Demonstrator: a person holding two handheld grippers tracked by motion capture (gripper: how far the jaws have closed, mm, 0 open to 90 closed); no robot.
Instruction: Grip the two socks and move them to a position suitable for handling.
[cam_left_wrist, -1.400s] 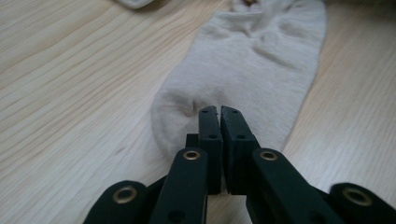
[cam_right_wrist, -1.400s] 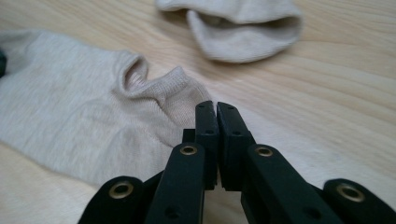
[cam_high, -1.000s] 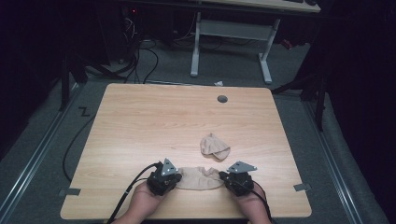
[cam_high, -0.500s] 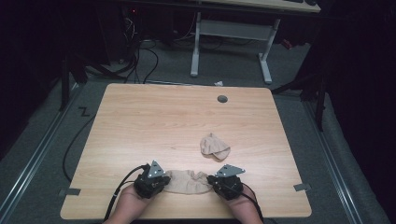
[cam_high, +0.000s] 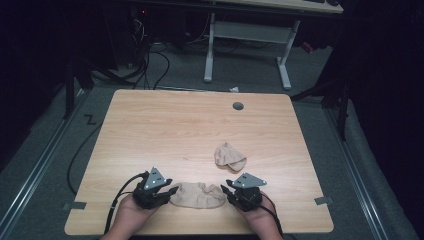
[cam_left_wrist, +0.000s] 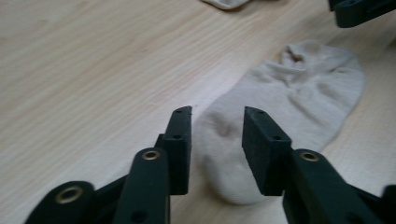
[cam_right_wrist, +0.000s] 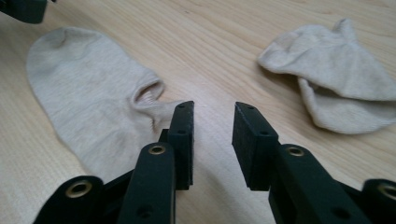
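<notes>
**Flat sock: end grasp and clearance**

The flat sock (cam_high: 197, 195) lies near the table's near edge, between the two hand-held grippers. The left hand-held gripper (cam_left_wrist: 217, 135) is spread, its jaws straddling the toe end, nothing pinched. The right hand-held gripper (cam_right_wrist: 212, 135) is spread beside the cuff opening, empty. Each end should be pinched through both fabric layers before any lift. The crumpled sock (cam_high: 230, 157) lies just beyond, to the right. Open table (cam_high: 165, 130) is available far and left; the near edge leaves little margin.
</notes>
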